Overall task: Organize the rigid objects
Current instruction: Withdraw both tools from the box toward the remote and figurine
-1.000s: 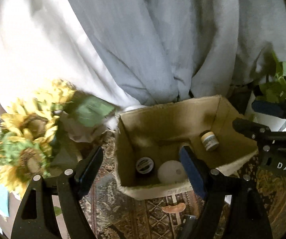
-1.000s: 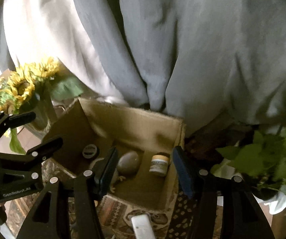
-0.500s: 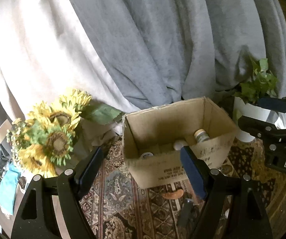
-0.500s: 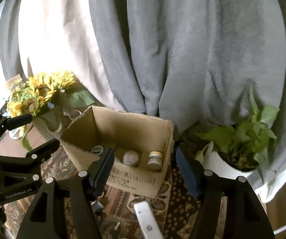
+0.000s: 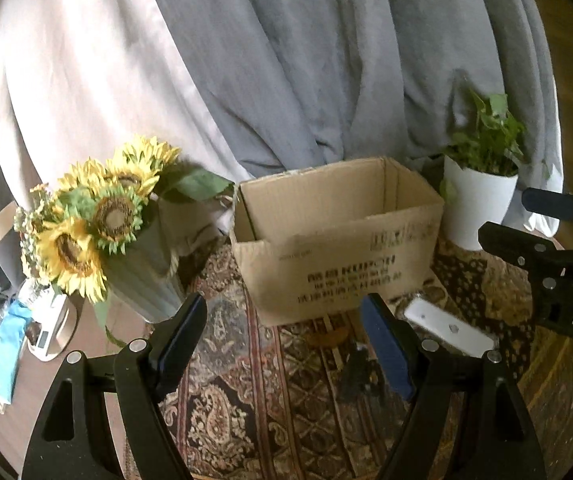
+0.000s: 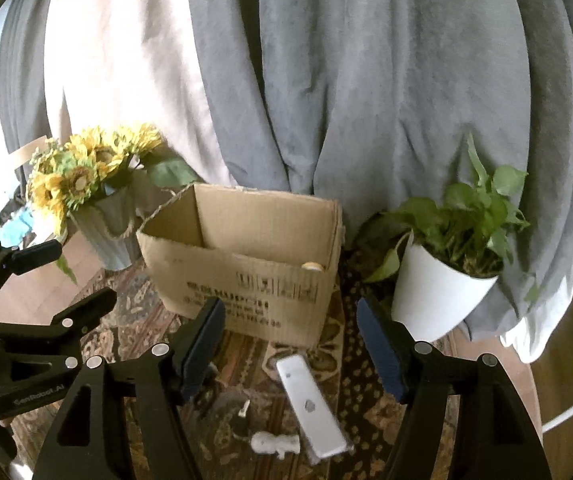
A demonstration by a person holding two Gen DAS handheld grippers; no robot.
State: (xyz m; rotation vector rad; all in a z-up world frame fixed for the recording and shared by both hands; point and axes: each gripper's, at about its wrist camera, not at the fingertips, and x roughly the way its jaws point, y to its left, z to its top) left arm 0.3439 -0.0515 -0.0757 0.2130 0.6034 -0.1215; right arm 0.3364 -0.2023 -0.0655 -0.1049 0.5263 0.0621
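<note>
- Rigid objects remaining: a white remote (image 6: 311,408) lies on the patterned cloth just ahead of your right gripper (image 6: 290,344), between its fingers; a small white figurine (image 6: 273,444) and dark keys (image 6: 242,420) lie nearer still, below the left finger.
- Cardboard box (image 6: 246,280) stands beyond both grippers; a jar lid (image 6: 312,266) shows above its near wall.
- Right gripper: jaws opening, nothing between the pads. Left gripper (image 5: 286,340): spread wide, empty.
- Risk: the remote is slim and lies flat; close on it too shallow and you may skid it across the cloth.
- Risk: the white plant pot (image 6: 438,292) sits just right of your right gripper, the sunflower vase (image 5: 142,272) just left of your left; a wide swing could tip either.
- Change: a second ago both grippers looked down into the box; they have since drawn back, so the box's outer wall and the remote now show.
</note>
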